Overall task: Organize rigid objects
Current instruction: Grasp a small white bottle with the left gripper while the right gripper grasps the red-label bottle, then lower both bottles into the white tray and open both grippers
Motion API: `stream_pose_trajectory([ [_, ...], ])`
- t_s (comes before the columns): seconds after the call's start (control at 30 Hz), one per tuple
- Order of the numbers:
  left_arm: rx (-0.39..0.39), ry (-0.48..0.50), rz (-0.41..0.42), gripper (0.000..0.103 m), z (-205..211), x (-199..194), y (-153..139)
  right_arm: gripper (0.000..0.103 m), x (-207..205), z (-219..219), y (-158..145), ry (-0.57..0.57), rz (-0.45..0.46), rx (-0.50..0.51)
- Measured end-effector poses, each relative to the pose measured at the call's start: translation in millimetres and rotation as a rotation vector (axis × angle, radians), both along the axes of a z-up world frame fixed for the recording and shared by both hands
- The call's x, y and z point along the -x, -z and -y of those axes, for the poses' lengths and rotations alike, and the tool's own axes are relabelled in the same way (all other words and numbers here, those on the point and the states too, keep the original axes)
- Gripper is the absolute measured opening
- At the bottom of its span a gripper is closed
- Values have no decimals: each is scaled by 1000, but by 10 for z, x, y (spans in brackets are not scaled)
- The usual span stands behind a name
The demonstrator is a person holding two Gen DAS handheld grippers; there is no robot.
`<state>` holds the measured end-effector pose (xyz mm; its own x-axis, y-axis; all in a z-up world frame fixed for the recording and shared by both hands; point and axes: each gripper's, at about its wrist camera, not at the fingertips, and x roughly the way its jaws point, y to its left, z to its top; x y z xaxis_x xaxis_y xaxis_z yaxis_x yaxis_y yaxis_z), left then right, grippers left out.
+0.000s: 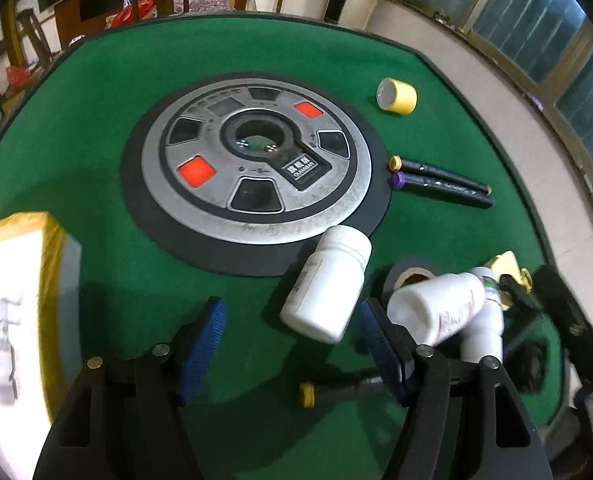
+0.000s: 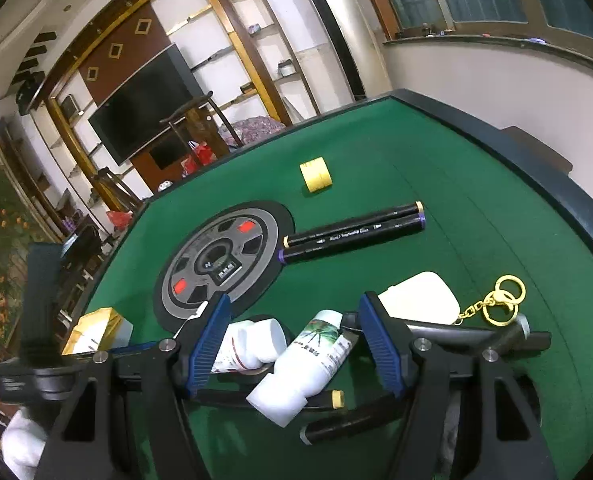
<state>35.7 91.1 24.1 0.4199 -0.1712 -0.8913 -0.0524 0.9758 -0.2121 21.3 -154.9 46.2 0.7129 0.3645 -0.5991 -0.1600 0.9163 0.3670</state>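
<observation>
My left gripper is open over the green table. A plain white pill bottle lies just ahead between its blue pads, untouched. To its right a white bottle with red print lies on a roll of black tape and another white bottle. My right gripper is open. A white bottle with a green label lies between its jaws, and the red-print bottle lies by its left pad. Two black markers lie side by side farther off.
A grey round disc with red squares sits mid-table. A yellow tape roll lies beyond it. A yellow-edged white box stands at the left. A gold keyring with a white tag lies right. Loose markers lie near.
</observation>
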Motion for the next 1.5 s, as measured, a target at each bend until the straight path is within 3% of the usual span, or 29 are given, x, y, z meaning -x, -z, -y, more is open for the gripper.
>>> stream_pose_trajectory([
  [0.3,-105,16,61,72,188,-107,40,69,29,29,-13,12,14,-23],
  [0.33,-106,24,64,65,185,-105,36,69,37,30,4,15,15,-20],
  [0.37,-114,31,64,43,215,-145,38,69,35,26,8,18,15,-16],
  [0.4,-107,43,66,37,207,-144,19,69,31,24,19,19,14,-14],
  [0.73,-29,46,165,37,80,213,-327,69,-15,-4,75,28,0,14],
  [1.0,151,5,246,37,-361,989,-661,69,47,-156,54,-22,39,61],
  [1.1,150,-25,279,37,-541,1285,-730,69,87,-141,-7,-30,54,41],
  [1.27,165,-64,321,37,-792,1656,-721,70,75,-58,-84,-88,-23,8],
  [1.4,186,-94,339,37,-964,1874,-636,69,-60,-284,14,-181,-132,84],
  [1.5,204,-130,353,37,-1151,2007,-581,69,-155,-514,67,-204,-142,186],
])
